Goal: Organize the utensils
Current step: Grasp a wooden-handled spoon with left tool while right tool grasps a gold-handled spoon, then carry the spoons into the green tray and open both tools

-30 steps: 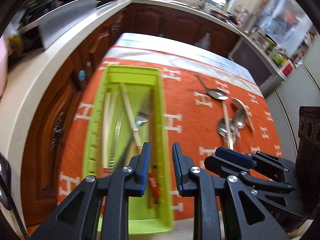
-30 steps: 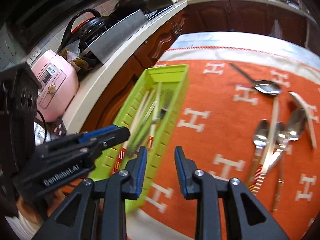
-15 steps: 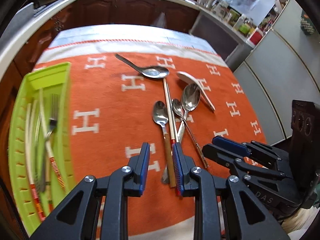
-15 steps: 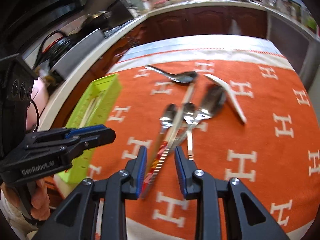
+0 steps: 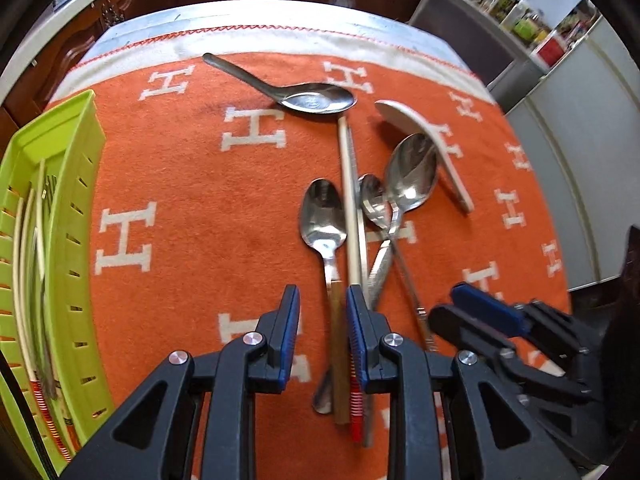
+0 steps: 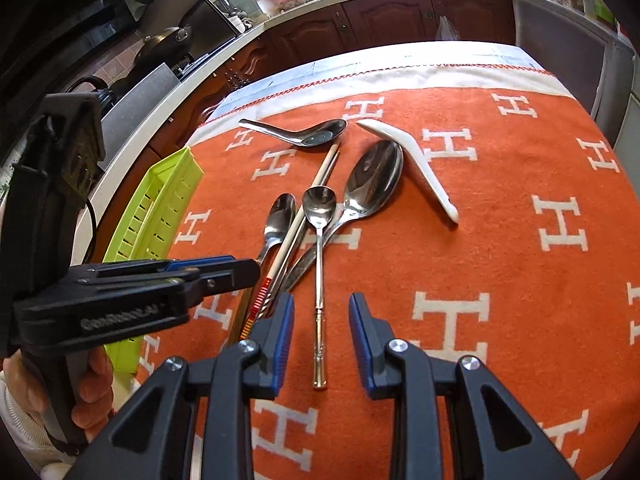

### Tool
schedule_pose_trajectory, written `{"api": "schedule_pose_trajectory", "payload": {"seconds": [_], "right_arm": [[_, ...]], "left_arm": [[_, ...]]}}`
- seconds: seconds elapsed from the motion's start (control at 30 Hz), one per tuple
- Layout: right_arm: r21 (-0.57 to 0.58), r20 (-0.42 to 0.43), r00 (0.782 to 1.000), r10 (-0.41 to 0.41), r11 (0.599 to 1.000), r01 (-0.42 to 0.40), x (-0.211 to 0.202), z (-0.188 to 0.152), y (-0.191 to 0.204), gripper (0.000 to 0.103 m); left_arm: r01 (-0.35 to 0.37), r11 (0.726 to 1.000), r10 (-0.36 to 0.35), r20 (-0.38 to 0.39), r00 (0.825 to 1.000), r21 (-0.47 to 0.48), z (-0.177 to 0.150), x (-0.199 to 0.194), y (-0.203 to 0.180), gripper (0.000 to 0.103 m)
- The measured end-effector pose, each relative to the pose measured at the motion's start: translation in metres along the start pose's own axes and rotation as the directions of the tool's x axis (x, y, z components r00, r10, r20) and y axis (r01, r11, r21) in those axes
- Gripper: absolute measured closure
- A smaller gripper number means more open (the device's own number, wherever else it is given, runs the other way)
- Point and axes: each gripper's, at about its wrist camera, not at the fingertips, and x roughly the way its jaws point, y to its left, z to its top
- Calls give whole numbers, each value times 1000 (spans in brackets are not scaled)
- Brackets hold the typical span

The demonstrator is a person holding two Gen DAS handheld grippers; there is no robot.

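So there's a loose pile of utensils in the middle of the orange cloth [image 5: 192, 184] with the white H pattern: a wooden-handled spoon [image 5: 326, 236], a pair of chopsticks [image 5: 349, 200] with red-striped ends, a big steel spoon [image 5: 412, 172], a slim long-handled spoon [image 6: 319, 248], a dark soup spoon [image 5: 312, 96] farther back and a white ceramic spoon [image 5: 440, 148] off to the right of the pile. The left gripper [image 5: 322, 344] hangs right over the wooden-handled spoon's handle, jaws only a little apart with the handle showing in the gap, but it's not clamped on anything. The right gripper [image 6: 320, 340] is open a fair bit wider, straddling the slim spoon's handle without touching it as far as I can tell. Over at the left edge of the cloth sits the green tray [image 5: 76, 152], already holding some chopsticks and a fork [image 5: 50, 196].
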Motion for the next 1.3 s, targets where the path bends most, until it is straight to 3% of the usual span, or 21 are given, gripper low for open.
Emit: {"api": "schedule_pose_trajectory", "payload": {"seconds": [0.47,0.5,0.57,0.63,0.8,1.0,1.13,1.3], "right_arm": [[-34,4,1000,-29,999,29,14,1,3,75],[-36,5,1000,-31,999,31,15,2,4,75],[-43,10,999,-32,999,32,17,4,5,79],[-49,2,999,-32,998,32,21,6,6,84],[-101,8,998,-69,992,69,27,10,15,86],[-195,21,990,-141,970,142,31,11,31,87],[-262,7,981,-192,947,187,35,9,40,99],[-207,-9,989,-149,968,144,28,9,33,99]], "left_arm": [[-170,982,166,51,985,86,5,11,-17,82],[-167,982,162,55,985,89,5,11,-17,82],[-122,990,118,60,991,76,5,9,-14,96],[-72,996,70,59,996,45,7,10,-9,98],[-7,1000,7,63,998,-6,5,9,1,99],[3,1000,-1,97,995,-17,2,-2,6,99],[18,999,-15,111,994,-27,-1,-11,11,99],[33,999,-27,142,989,-40,-3,-24,19,99]]}}
